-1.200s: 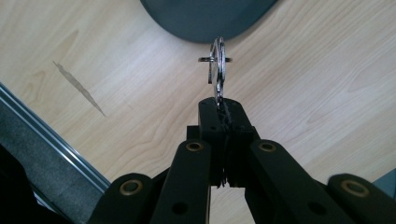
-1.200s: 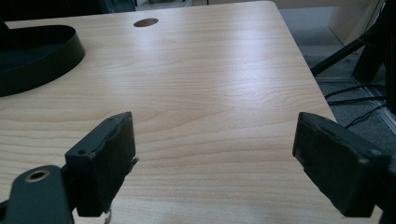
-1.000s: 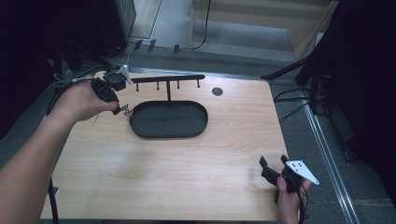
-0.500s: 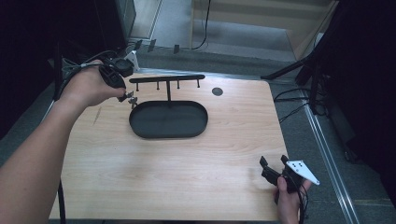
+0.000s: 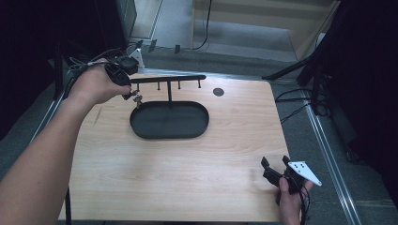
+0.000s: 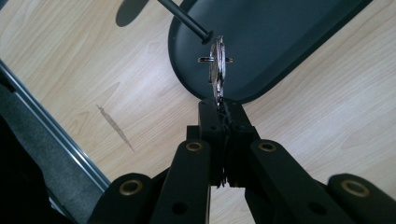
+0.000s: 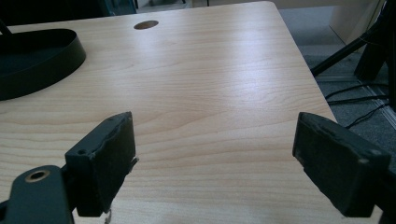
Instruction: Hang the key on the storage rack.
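A small silvery key ring (image 6: 216, 70) stands edge-on between the closed jaws of the left gripper (image 6: 219, 109), its long axis running straight out from the jaw tips, away from the hand. A thin ring crosses it near the far end, and that end sits just beside the knobbed tip of a black peg (image 6: 187, 21), which slants in from above; whether the two touch cannot be told. In the high view the same shiny piece (image 5: 137, 98) hangs just under the left end of the rack's bar (image 5: 169, 78), above the left rim of the tray.

The rack is a thin black horizontal bar on a post, with short pegs hanging beneath it, rising from the back edge of a black oval tray (image 5: 141, 133). The tray's long axis runs left to right across the table (image 5: 187, 178), a pale wood top with a round hole (image 5: 218, 91) near the back edge.

The left hand (image 5: 94, 84) holds the left gripper (image 5: 131, 96) at the bar's left end, the forearm reaching in from the lower left.

The right gripper (image 5: 273, 161) is near the table's front right corner, well apart from the tray, held by the right hand (image 5: 291, 194). Its jaws are spread wide with nothing between them (image 7: 215, 168), and they point across bare wood toward the hole (image 7: 145, 24) and the tray's end (image 7: 70, 51).
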`<action>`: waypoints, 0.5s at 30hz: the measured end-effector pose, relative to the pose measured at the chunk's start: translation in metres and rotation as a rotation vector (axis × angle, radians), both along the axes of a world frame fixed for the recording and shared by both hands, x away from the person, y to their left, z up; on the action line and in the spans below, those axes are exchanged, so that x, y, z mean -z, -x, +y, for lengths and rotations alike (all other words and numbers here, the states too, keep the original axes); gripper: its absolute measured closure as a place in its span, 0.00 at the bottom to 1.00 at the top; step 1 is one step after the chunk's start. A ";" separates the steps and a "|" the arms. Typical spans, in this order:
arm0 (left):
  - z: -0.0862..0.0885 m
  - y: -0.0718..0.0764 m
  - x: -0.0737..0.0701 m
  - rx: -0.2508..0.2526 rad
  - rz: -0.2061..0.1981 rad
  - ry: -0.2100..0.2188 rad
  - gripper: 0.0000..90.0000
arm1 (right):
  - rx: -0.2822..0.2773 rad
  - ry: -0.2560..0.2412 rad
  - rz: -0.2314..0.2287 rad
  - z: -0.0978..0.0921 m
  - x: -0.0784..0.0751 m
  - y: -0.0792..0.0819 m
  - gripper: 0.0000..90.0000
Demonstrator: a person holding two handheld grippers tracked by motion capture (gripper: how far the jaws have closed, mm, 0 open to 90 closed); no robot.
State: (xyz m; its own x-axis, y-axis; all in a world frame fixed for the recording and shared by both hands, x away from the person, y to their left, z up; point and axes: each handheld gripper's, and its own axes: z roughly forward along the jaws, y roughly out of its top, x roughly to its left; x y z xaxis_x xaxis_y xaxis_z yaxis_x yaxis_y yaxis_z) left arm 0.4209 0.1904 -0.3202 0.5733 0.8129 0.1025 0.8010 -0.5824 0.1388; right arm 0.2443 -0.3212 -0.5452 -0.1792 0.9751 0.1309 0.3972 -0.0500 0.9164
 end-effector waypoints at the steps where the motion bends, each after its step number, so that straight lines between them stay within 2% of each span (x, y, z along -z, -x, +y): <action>1: 0.000 -0.001 -0.001 -0.001 0.003 -0.001 0.99 | -0.001 0.001 0.000 0.000 0.000 0.000 0.14; 9: -0.001 -0.005 -0.003 -0.022 -0.013 0.008 0.99 | 0.000 -0.001 -0.001 0.000 0.000 0.000 0.15; 15: -0.001 -0.007 -0.007 -0.036 -0.028 -0.009 0.99 | -0.001 -0.001 -0.001 0.000 0.000 0.000 0.15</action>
State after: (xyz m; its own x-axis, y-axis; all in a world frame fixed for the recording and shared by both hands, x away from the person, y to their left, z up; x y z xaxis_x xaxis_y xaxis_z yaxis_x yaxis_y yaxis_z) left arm 0.4275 0.1893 -0.3135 0.5402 0.8320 0.1261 0.8174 -0.5544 0.1565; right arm 0.2442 -0.3212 -0.5452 -0.1798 0.9748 0.1320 0.3967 -0.0510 0.9165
